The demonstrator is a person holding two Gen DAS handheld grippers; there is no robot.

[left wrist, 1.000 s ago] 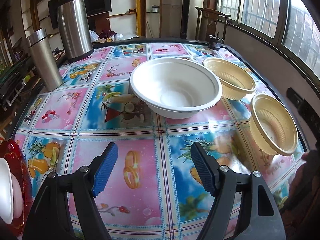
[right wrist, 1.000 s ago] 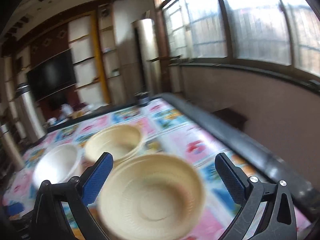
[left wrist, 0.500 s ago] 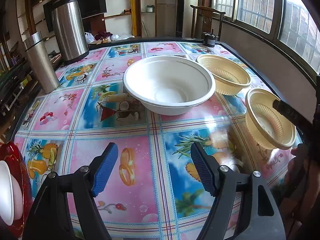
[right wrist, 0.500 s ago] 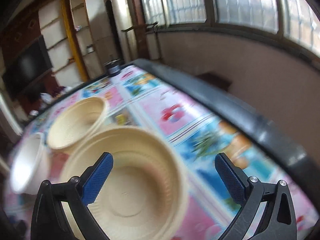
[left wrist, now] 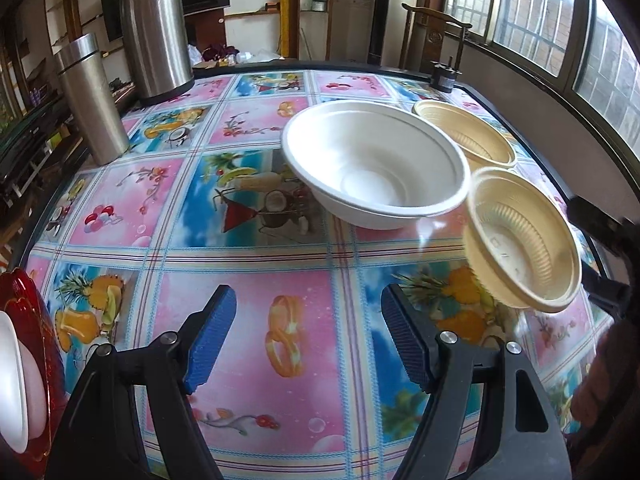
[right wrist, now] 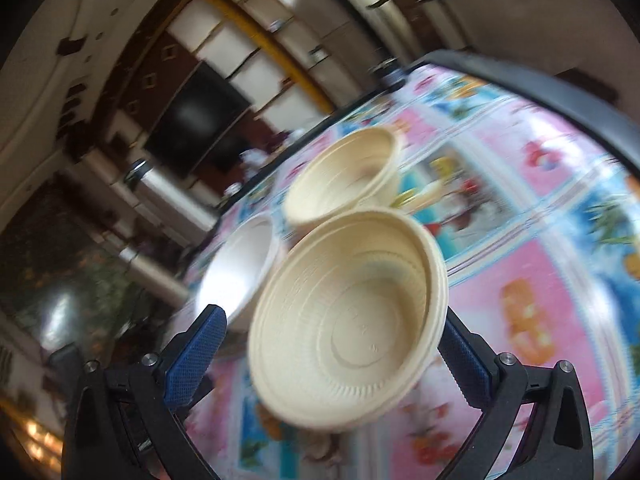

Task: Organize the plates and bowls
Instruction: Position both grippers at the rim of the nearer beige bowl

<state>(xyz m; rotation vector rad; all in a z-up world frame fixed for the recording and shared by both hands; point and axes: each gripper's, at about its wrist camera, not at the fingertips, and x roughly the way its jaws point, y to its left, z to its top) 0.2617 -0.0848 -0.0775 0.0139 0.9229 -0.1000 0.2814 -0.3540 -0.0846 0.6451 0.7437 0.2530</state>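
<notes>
A large white bowl [left wrist: 376, 168] stands on the fruit-print tablecloth, with a cream ribbed bowl [left wrist: 468, 136] just behind it on the right. A second cream bowl [left wrist: 520, 240] hangs tilted above the cloth beside the white bowl's right rim. In the right wrist view this bowl [right wrist: 348, 320] fills the space between the fingers of my right gripper [right wrist: 332, 344], which holds it across its width. The white bowl [right wrist: 240, 264] and the far cream bowl [right wrist: 344, 176] lie beyond it. My left gripper [left wrist: 308, 340] is open over the near cloth and holds nothing.
A red plate [left wrist: 24, 320] carrying a white dish [left wrist: 12, 380] sits at the near left edge. A steel flask [left wrist: 90, 100] and a big steel thermos [left wrist: 154, 36] stand at the far left. A small dark object [left wrist: 444, 76] is at the far edge, before a chair.
My right gripper has carried the tilted cream bowl leftward to the white bowl's rim, and its view has rolled. The left gripper stays open and has hardly shifted.
</notes>
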